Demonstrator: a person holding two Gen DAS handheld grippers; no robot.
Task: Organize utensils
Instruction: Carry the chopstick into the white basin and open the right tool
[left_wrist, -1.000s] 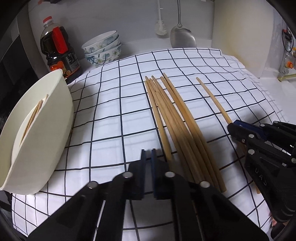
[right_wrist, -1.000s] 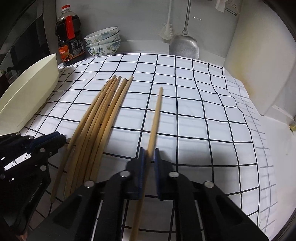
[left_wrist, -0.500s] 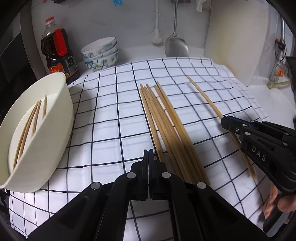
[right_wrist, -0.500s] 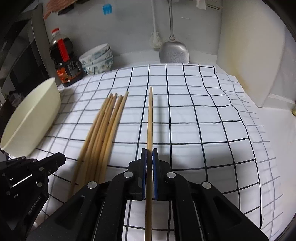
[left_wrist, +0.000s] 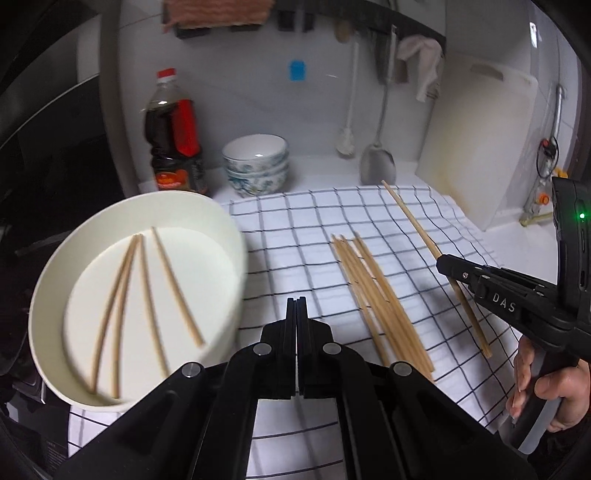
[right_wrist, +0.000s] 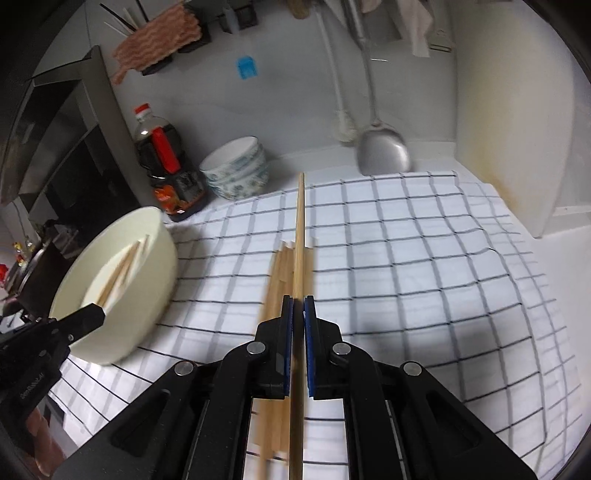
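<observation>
My right gripper (right_wrist: 298, 301) is shut on a single wooden chopstick (right_wrist: 300, 229) and holds it lifted above the checked cloth; it shows in the left wrist view (left_wrist: 441, 261) with the chopstick (left_wrist: 410, 218) sticking out both ways. A bundle of several chopsticks (left_wrist: 376, 299) lies on the cloth (left_wrist: 295, 229), under the held one in the right wrist view (right_wrist: 280, 269). My left gripper (left_wrist: 296, 302) is shut and empty, above the cloth beside a white oval bowl (left_wrist: 221, 218) holding several chopsticks (left_wrist: 147, 295).
A dark sauce bottle (left_wrist: 173, 136), stacked patterned bowls (left_wrist: 256, 166), a hanging metal spatula (left_wrist: 376, 162) and a brush stand at the back. A white cutting board (left_wrist: 476, 147) leans at the right. The bowl also shows at the left in the right wrist view (right_wrist: 155, 236).
My right gripper closed on the single chopstick and lifted it off the cloth. Both grippers rose and tilted up; the left one closed fully. The bundle stayed put.
</observation>
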